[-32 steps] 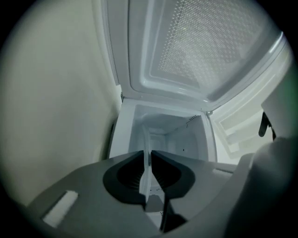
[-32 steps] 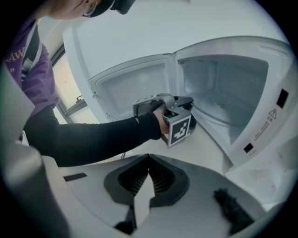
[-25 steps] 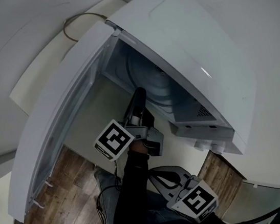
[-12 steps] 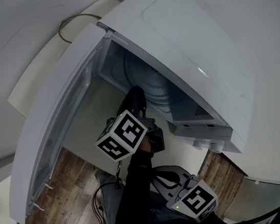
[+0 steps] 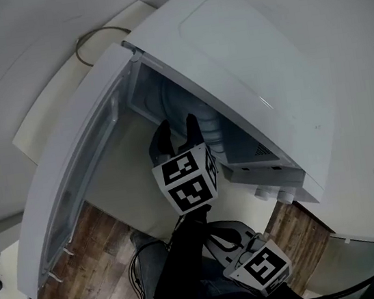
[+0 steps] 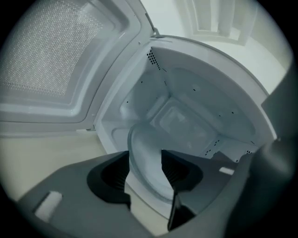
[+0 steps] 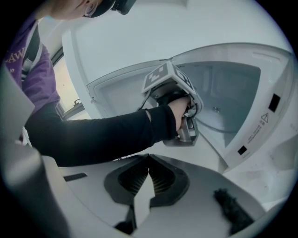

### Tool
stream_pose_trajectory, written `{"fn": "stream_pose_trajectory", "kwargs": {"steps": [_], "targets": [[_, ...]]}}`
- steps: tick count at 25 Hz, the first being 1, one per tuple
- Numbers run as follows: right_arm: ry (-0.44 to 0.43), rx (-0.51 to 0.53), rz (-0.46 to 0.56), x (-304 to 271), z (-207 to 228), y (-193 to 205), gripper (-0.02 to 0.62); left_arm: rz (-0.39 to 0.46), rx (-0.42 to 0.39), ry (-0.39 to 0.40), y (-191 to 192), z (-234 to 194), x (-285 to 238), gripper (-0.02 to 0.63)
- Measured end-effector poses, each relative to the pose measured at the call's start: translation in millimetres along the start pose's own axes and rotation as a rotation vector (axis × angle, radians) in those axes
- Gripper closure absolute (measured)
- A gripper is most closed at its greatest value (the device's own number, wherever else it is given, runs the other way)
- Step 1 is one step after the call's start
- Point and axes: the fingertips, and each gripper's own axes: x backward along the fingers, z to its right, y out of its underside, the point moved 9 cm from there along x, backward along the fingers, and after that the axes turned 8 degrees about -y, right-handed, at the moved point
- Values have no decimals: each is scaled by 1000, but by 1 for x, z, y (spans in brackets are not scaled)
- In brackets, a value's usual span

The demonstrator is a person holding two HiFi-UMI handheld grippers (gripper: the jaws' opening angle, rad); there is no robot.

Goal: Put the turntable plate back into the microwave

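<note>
The white microwave point(image 5: 245, 68) stands with its door point(image 5: 73, 175) swung wide to the left. The glass turntable plate point(image 6: 149, 160) lies inside the cavity, and shows in the head view as a bluish disc point(image 5: 207, 123). My left gripper point(image 5: 175, 133) is at the cavity mouth. Its jaws have just been opening and now stand apart, with the plate's near rim in the gap point(image 6: 145, 163) and no pad pressing on it. My right gripper point(image 7: 148, 179) is shut and empty, held low and away from the microwave point(image 5: 259, 266).
The microwave sits on a cream counter point(image 5: 128, 174) over a wooden floor point(image 5: 85, 263). A cable loop point(image 5: 92, 41) lies behind the door hinge. The open door point(image 6: 60, 60) fills the left side. A black sleeve point(image 7: 93, 135) crosses the right gripper view.
The left gripper has rolled about its own line, so its marker cube shows different faces. Its jaws, together before, now stand apart at the cavity. The right gripper has stayed put.
</note>
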Motion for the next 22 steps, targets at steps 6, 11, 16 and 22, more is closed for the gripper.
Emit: {"fn": "stream_pose_trajectory", "kwargs": {"steps": [6, 11, 16, 22], "targets": [[40, -6, 58, 12, 4, -7, 586, 60, 9, 6, -2, -15, 20, 475], [104, 3, 177, 37, 11, -29, 586, 124, -137, 45, -15, -23, 77, 600], [155, 51, 314, 67, 10, -63, 586, 158, -329, 157, -32, -5, 147, 601], [202, 105, 516, 100, 15, -107, 586, 213, -556, 240, -68, 32, 195, 601]]}}
